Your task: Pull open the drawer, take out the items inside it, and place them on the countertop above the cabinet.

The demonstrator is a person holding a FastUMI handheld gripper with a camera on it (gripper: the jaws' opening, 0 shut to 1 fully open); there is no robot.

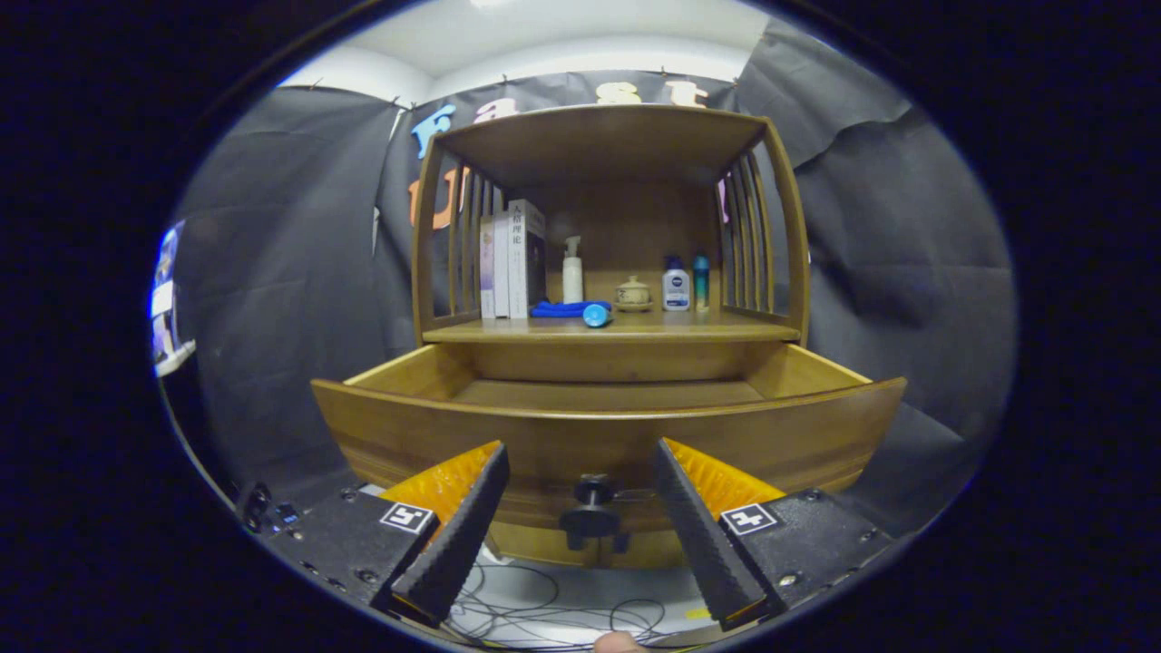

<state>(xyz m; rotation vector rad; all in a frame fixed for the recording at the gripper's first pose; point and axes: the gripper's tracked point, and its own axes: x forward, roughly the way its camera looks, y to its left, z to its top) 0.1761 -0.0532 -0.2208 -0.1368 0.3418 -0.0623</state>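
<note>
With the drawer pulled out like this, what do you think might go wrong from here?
The gripper is open with the drawer's knob between its fingers; reaching forward may bump the raised drawer front. The countertop is already crowded: a blue cylinder lies near its edge, so placing more items could nudge it off.

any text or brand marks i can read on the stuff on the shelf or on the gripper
Book: vertical characters on the spine, too small to read.
White-and-blue bottle: a dark blue label, its text too blurred to read.
Square black-and-white markers on the open gripper, which stands spread before the drawer knob: patterns, no words.
</note>
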